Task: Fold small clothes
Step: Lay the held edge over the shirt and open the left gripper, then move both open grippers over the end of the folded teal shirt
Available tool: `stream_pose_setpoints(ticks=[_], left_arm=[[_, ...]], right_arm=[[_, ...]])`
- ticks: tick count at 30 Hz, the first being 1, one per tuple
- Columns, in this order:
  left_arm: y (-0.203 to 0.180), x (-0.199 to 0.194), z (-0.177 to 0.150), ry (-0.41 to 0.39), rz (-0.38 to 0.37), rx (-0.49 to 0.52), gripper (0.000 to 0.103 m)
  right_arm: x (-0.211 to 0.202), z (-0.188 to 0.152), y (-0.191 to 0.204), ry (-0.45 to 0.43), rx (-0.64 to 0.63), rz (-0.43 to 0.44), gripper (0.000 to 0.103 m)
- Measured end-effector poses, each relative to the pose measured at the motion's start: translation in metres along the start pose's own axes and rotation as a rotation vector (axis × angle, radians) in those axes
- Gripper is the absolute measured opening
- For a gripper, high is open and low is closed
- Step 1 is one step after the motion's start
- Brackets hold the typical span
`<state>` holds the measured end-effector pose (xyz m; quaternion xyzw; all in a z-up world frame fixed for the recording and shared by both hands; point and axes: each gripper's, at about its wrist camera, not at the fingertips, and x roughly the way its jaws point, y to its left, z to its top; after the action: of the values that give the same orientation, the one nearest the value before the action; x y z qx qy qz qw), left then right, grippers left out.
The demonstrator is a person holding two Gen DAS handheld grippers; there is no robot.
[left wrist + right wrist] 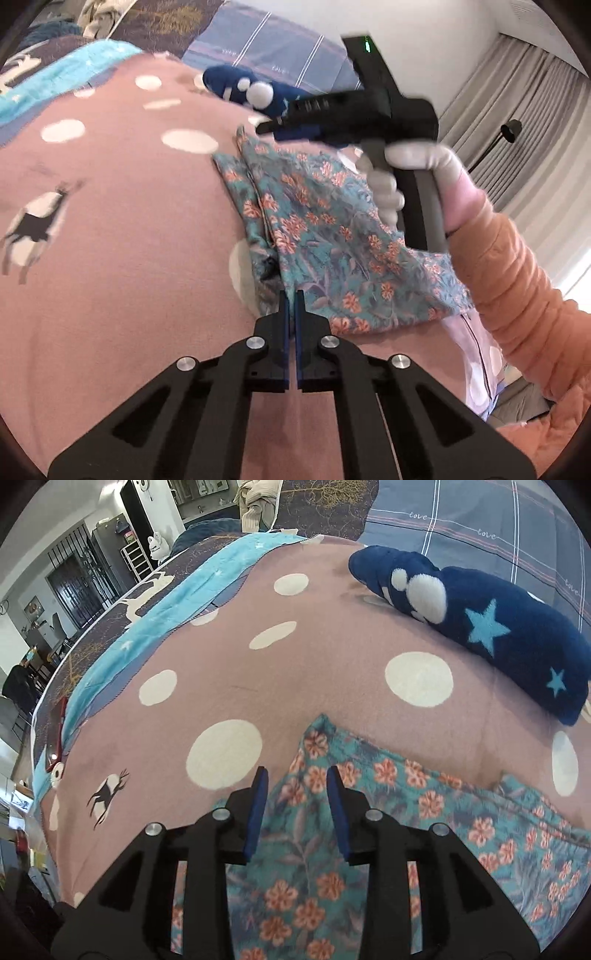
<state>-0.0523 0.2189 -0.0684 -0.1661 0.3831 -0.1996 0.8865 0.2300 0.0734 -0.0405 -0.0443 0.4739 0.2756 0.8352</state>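
Observation:
A small teal garment with orange flowers lies folded on a pink blanket with white dots. My left gripper is shut on the garment's near edge. In the left wrist view the right gripper, held by a gloved hand, hovers over the garment's far end. In the right wrist view the right gripper is open and empty above the garment, near its upper left corner.
A dark blue plush cloth with stars lies on the blanket beyond the garment. A light blue blanket strip runs along the bed's left side. Furniture and a doorway stand far left. Curtains hang at right.

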Motion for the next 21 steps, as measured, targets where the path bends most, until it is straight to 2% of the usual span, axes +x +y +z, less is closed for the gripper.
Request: stream_pose_setpoints(ticks=[2, 4, 7, 9, 10, 11, 12, 13, 15, 17, 18, 19, 21], left_arm=[[0.005, 0.005, -0.006, 0.037, 0.034, 0.008, 0.001], [0.013, 0.012, -0.012, 0.067, 0.034, -0.016, 0.001], [0.012, 0.002, -0.011, 0.039, 0.016, -0.023, 0.001], [0.010, -0.004, -0.009, 0.021, 0.014, -0.010, 0.004], [0.008, -0.009, -0.008, 0.009, 0.020, -0.001, 0.009], [0.006, -0.012, -0.005, -0.008, 0.032, 0.005, 0.021], [0.003, -0.012, -0.002, -0.022, 0.045, 0.006, 0.028], [0.003, -0.014, 0.000, -0.045, 0.065, 0.003, 0.039], [0.002, -0.009, 0.003, -0.040, 0.052, -0.004, 0.042], [0.001, 0.011, -0.001, 0.022, 0.035, -0.012, 0.042], [0.001, 0.020, -0.006, 0.053, 0.061, -0.009, 0.042], [-0.004, 0.021, -0.012, 0.020, 0.089, 0.030, 0.042], [-0.011, 0.018, -0.015, 0.024, 0.125, 0.059, 0.042]], right_arm=[[-0.004, -0.007, 0.001, 0.003, 0.000, 0.021, 0.036], [-0.010, -0.018, 0.001, 0.008, -0.002, 0.031, 0.040], [-0.025, -0.046, 0.002, 0.002, -0.002, 0.034, 0.040], [-0.047, -0.071, 0.009, -0.030, -0.048, 0.034, 0.040], [-0.057, -0.083, 0.014, -0.044, -0.080, 0.032, 0.040], [-0.072, -0.100, 0.021, -0.064, -0.125, 0.021, 0.045], [-0.082, -0.112, 0.027, -0.078, -0.155, 0.011, 0.051], [-0.090, -0.125, 0.033, -0.090, -0.181, 0.001, 0.053], [-0.105, -0.155, 0.047, -0.096, -0.227, -0.014, 0.054], [-0.112, -0.177, 0.055, -0.103, -0.232, -0.025, 0.057], [-0.115, -0.187, 0.058, -0.109, -0.231, -0.031, 0.059], [-0.116, -0.195, 0.061, -0.117, -0.228, -0.038, 0.060], [-0.119, -0.215, 0.063, -0.124, -0.197, -0.035, 0.065]])
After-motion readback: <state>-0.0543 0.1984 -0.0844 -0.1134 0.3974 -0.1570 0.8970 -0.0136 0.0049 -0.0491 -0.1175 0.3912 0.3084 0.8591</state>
